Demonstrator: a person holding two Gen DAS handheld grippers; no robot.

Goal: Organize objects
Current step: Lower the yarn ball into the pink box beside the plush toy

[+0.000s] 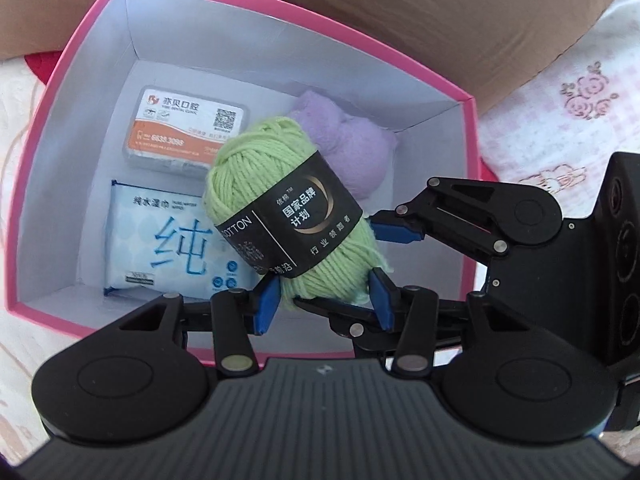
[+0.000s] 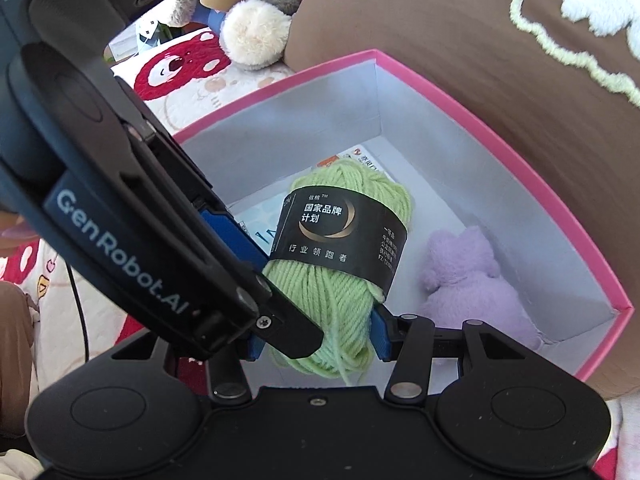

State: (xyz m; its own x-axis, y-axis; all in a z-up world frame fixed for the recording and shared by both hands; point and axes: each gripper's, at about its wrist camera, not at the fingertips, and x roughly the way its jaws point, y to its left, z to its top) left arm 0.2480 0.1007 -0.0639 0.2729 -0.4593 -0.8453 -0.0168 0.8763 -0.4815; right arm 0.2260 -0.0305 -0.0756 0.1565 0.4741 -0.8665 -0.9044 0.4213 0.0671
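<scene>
Hanging over the open pink cardboard box with white inner walls (image 1: 256, 16), a pale green ball of cotton yarn with a black paper band (image 1: 280, 204) is gripped at its lower end by both tools. The left gripper (image 1: 324, 300) pinches the yarn between its 2 blue pads, one on each side of the skein's base. The right gripper (image 2: 316, 332) comes in from the side and also clamps the same lower end, its jaws pressed into the strands. Inside the box lie a white and orange plastic case with a printed label (image 1: 188, 132), a blue and white wet wipes packet (image 1: 176, 248) just beside it, and a lilac plush toy (image 2: 476, 280) in the far corner.
</scene>
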